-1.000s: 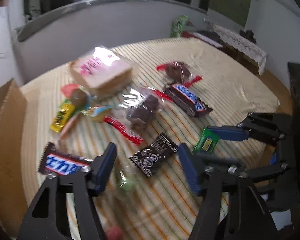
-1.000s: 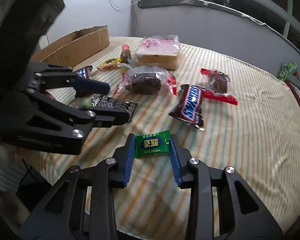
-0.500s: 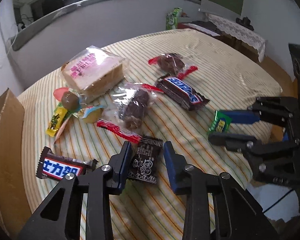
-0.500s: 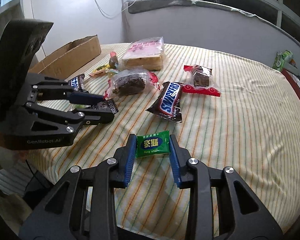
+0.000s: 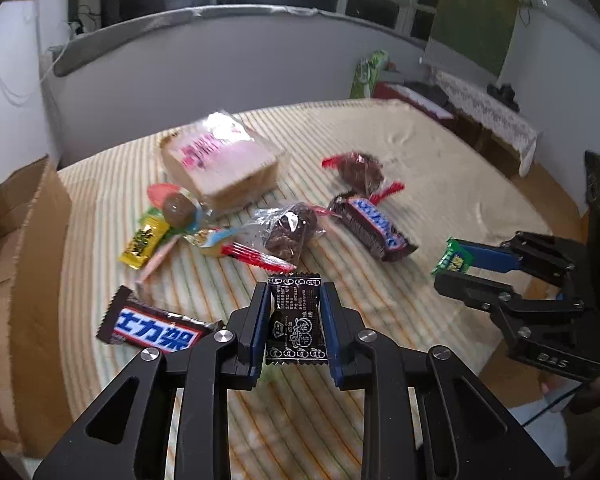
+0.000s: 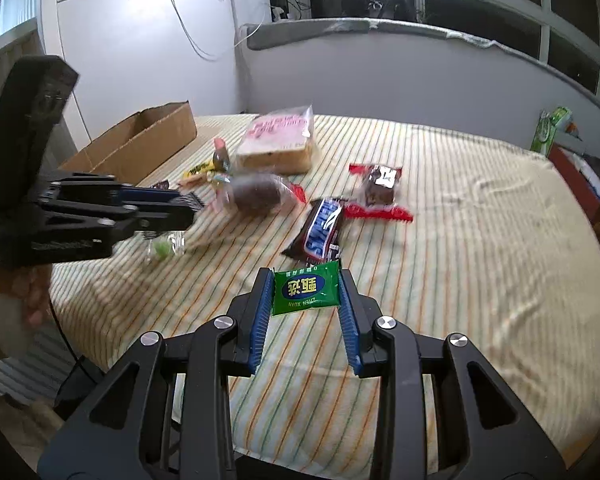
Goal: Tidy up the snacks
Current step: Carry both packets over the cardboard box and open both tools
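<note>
Black candy packet (image 5: 296, 322) between left tool (image 5: 294, 322) fingers, green packet (image 6: 306, 293) between right tool (image 6: 305, 308) fingers

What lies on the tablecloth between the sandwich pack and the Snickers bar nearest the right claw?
A clear-wrapped chocolate cake lies between the sandwich pack and the Snickers bar, seen in both wrist views.

"ZHEN XUAN" on green packet (image 6: 305, 293)
</note>
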`<state>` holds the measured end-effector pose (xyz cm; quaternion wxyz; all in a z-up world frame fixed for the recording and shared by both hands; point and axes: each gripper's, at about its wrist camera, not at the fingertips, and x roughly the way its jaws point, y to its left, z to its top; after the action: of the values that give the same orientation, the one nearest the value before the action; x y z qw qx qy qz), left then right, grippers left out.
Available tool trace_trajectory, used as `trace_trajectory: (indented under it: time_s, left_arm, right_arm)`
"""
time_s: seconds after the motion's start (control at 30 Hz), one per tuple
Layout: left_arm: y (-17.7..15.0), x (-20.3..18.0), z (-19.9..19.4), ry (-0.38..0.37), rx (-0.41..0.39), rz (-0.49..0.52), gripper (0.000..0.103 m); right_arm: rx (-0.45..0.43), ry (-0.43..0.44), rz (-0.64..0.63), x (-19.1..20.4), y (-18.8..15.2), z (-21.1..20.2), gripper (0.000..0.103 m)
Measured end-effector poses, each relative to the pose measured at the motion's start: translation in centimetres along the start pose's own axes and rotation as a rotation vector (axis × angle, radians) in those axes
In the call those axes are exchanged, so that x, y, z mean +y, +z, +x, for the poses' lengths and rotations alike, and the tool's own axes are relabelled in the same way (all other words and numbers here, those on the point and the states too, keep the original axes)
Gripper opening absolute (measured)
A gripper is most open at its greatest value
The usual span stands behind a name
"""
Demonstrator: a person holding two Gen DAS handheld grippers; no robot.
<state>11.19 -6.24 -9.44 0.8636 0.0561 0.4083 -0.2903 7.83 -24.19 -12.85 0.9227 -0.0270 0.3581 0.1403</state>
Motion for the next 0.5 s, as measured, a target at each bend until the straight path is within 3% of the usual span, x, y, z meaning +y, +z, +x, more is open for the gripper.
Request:
trace_trajectory:
  time_s: [0.2,0.37,0.5]
  left_arm:
    - [0.7,1.1,-4.5,0.033,-0.082,-0.023,0.023]
    - [1.1,5.2,-9.1,0.159,-0.154,-0.07,0.023]
    - [0.2,9.5,-12.0,0.284,-0.174,-0.132,0.023]
  right_arm:
    - [-0.026,0.024,-0.053,2.6,2.6,0.0,0.033]
    - [-0.056,0.109,-0.126,7.7,6.1,1.4,0.033]
    - [-0.087,0.231,-0.205,14.1,9.4,3.1,0.033]
